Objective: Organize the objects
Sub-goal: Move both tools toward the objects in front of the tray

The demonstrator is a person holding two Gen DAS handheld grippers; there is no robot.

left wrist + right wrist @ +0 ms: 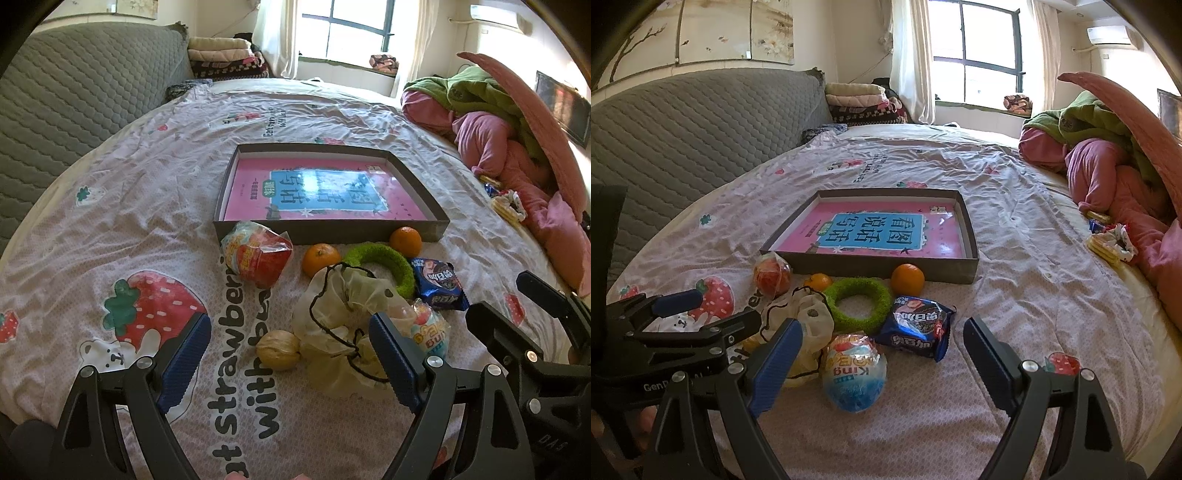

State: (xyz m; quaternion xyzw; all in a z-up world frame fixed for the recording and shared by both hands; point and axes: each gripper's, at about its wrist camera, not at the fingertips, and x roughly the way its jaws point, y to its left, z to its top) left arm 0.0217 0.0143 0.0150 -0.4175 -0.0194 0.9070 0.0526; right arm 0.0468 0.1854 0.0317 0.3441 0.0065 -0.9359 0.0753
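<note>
A shallow grey box (334, 230) (871, 265) with a pink book inside lies on the bed. In front of it lie a red wrapped snack (258, 258) (772, 277), two oranges (320, 258) (405, 242) (907, 279), a green ring (388, 264) (858, 304), a blue snack packet (439, 284) (916, 326), a blue-white wrapped ball (855, 373), a sheer drawstring pouch (343, 325) (807, 321) and a walnut (277, 349). My left gripper (290, 363) is open, around the walnut and pouch. My right gripper (881, 363) is open over the wrapped ball.
The bed has a strawberry-print sheet (129, 221). A grey quilted headboard (74, 92) is at the left. Pink and green bedding (498, 129) is piled at the right, with small snacks (1108, 240) beside it. Folded blankets (857, 101) lie at the back.
</note>
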